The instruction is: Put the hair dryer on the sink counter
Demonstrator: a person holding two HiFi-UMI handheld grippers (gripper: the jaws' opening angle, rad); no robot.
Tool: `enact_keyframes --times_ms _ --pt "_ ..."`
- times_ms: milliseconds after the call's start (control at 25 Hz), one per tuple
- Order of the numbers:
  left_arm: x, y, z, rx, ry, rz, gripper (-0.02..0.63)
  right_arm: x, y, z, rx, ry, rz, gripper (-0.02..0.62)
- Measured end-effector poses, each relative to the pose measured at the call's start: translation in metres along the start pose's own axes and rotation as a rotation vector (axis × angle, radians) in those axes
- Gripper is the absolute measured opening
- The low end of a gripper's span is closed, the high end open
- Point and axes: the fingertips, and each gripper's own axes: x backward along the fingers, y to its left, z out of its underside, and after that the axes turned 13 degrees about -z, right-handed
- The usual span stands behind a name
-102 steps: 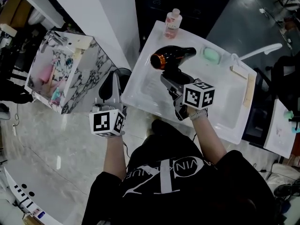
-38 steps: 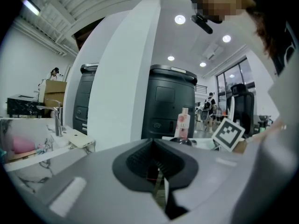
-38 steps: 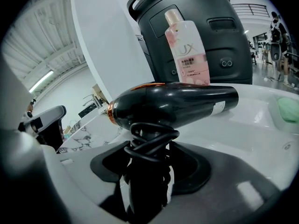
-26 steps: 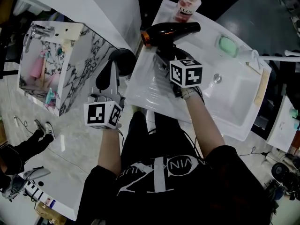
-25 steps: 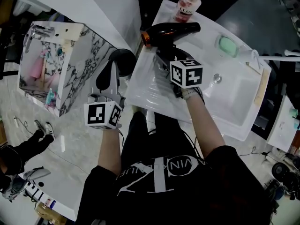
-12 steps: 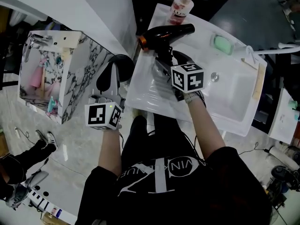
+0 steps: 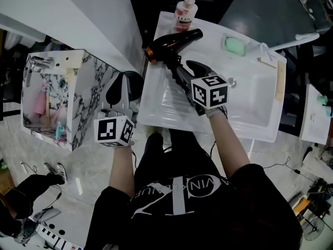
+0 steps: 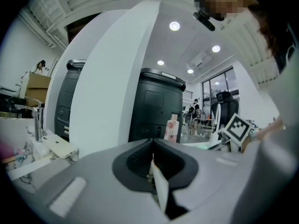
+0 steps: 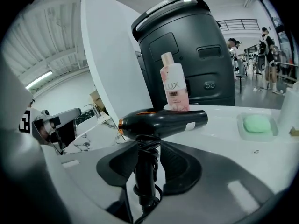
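The black hair dryer with a copper nozzle ring lies on the white sink counter at its back left, next to the pink bottle. Its cord-wrapped handle points toward my right gripper. In the right gripper view the hair dryer has its handle between the jaws of the right gripper. The jaws are closing, with thin gaps still showing on both sides of the handle. My left gripper hangs left of the counter, shut and empty; the left gripper points at the white wall.
A green soap sits in a dish at the counter's back, and a white faucet reaches over the basin at the right. A marble-patterned cabinet stands to the left, beyond a white wall panel. A dark bin stands behind the counter.
Since four seconds ago the dryer has gone from mid-counter to the back left corner. Over the last second the right gripper has drawn back a little along the handle. The left gripper has stayed put.
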Motion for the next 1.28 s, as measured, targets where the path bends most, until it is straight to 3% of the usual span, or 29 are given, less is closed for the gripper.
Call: enact_keyframes --times_ms 240,640,1280 --pt "-0.003 -0.010 -0.012 -0.012 -0.019 0.038 0.000 0.026 0.000 -0.012 0.009 -0.058 0.050 0.004" --pt "-0.007 -0.020 -0.038 -0.024 -0.060 0.068 0.000 0.067 0.008 -0.044 0.034 -0.216 0.036 0.002" --pt "-0.004 -0.027 -0.070 -0.051 -0.107 0.070 0.000 0.111 0.016 -0.086 0.090 -0.358 0.028 0.002"
